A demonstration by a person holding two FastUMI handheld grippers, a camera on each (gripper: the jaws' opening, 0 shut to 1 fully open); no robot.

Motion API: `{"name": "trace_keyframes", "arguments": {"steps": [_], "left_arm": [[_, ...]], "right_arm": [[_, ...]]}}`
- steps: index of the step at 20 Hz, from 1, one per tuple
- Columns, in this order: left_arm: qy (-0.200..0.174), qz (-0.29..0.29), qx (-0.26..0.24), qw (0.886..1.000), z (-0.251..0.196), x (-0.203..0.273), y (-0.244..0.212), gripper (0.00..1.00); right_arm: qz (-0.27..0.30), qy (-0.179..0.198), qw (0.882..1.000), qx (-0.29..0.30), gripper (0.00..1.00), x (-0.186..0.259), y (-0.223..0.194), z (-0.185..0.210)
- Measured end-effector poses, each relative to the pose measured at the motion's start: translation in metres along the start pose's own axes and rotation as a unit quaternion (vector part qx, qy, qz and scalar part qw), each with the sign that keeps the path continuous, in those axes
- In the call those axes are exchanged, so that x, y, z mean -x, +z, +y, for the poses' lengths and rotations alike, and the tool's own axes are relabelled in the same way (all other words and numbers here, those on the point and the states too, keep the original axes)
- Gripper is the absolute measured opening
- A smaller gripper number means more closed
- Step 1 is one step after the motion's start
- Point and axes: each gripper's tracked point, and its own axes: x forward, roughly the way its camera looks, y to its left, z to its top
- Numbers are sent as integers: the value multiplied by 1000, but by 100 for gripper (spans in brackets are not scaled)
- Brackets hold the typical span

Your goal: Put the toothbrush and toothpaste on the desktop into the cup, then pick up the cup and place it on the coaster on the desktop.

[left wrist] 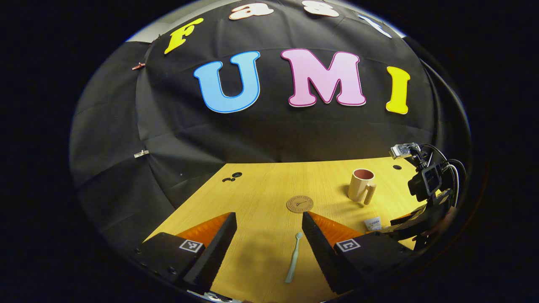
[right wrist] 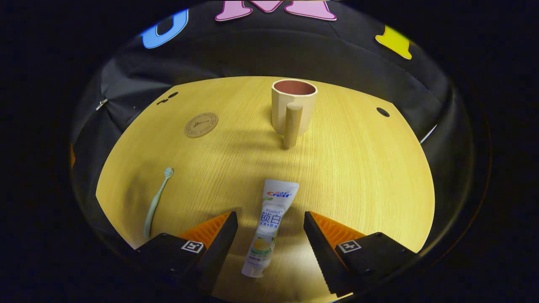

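Opening stage, nothing yet done. The pale green plastic toothbrush (left wrist: pixel 294 257) lies on the yellow wooden desktop (left wrist: pixel 261 189) between the spread fingers of the left gripper (left wrist: pixel 269 246); the white toothpaste tube (right wrist: pixel 270 227) lies likewise within the released right gripper (right wrist: pixel 269 244). The beige handled cup (right wrist: pixel 292 110) stands empty, apart from the round brown coaster (right wrist: pixel 201 124). Both insertions and the cup transfer are judged outstanding.

The desktop (right wrist: pixel 345 168) is light wood-grain with a smooth, faintly shiny finish. A matt cup (right wrist: pixel 293 107), a glossy plastic toothpaste tube (right wrist: pixel 269 229) and a smooth plastic toothbrush (right wrist: pixel 156 202) rest there, near a cork-like coaster (right wrist: pixel 201 124).
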Motion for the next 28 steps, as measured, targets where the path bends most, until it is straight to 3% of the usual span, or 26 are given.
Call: {"name": "trace_keyframes", "arguments": {"steps": [4, 12, 14, 15, 16, 17, 18, 19, 21, 22, 24, 26, 28], "left_arm": [[4, 4, -6, 1000, 3, 3, -3, 99], [-5, 3, -8, 1000, 6, 16, -9, 99], [-2, -3, -11, 1000, 11, 20, -8, 99], [-4, -6, -10, 1000, 11, 23, -6, 99], [-6, -7, -8, 1000, 13, 25, -6, 99], [-8, -7, -5, 1000, 14, 26, -6, 99], [-11, -4, 0, 1000, 15, 27, -9, 99], [-12, -1, 3, 1000, 16, 27, -12, 99], [-14, 6, 8, 1000, 19, 27, -19, 99], [-14, 8, 11, 1000, 20, 26, -21, 99], [-17, 17, 17, 1000, 22, 23, -29, 99], [-21, 31, 24, 999, 23, 20, -36, 99], [-29, 47, 28, 998, 23, 14, -46, 99]], "right_arm": [[40, -14, 999, -17, 98, -12, -25, -4], [31, -18, 999, -31, 99, -18, -17, 4], [31, -21, 999, -35, 82, -21, -17, 5], [33, -21, 998, -39, 67, -21, -15, 7], [35, -23, 998, -41, 66, -21, -15, 7], [39, -25, 998, -43, 55, -21, -16, 6], [42, -25, 998, -44, 51, -21, -16, 5], [50, -25, 997, -49, 39, -22, -17, 5], [62, -15, 997, -39, 44, -23, -18, 7], [62, -12, 998, -32, 40, -22, -18, 7], [55, -11, 998, -25, 40, -23, -17, 7], [55, -10, 998, -23, 29, -22, -18, 7], [58, -5, 998, -30, 30, -22, -18, 8]]}}
